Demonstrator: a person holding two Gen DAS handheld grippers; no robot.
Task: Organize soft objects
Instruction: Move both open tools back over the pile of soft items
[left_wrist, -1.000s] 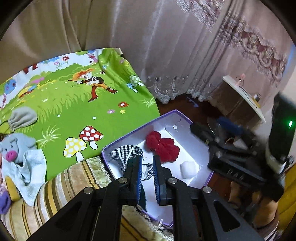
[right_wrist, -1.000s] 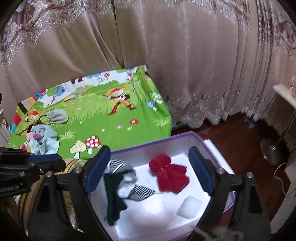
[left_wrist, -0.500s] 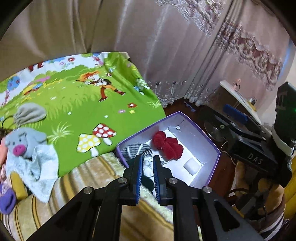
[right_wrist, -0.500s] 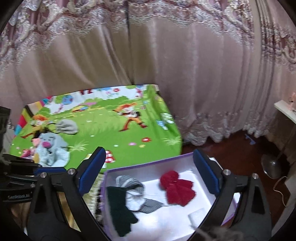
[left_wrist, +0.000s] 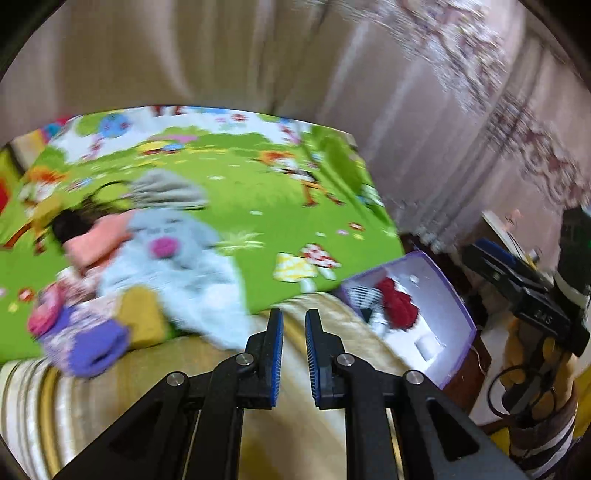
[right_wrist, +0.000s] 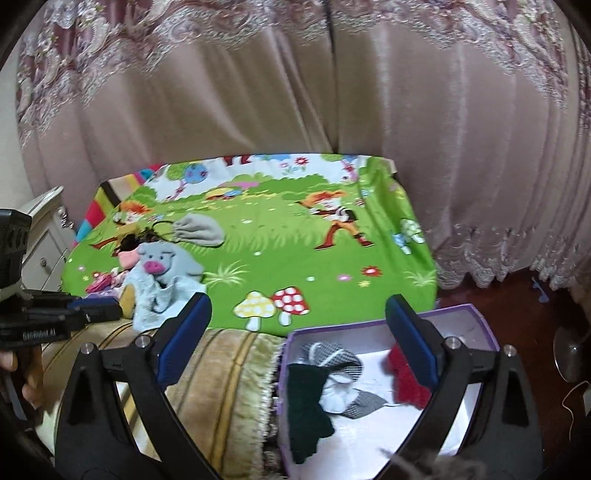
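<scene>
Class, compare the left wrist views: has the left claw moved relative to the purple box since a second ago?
Yes. The left claw has swung left, away from the purple box, toward the grey pig toy.

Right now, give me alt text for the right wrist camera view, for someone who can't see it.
An open right gripper hovers empty over a purple box holding a red knit piece, a dark green cloth and a checked cloth. Behind, a cartoon blanket carries a grey pig toy and a grey pouch, with curtains beyond.
</scene>
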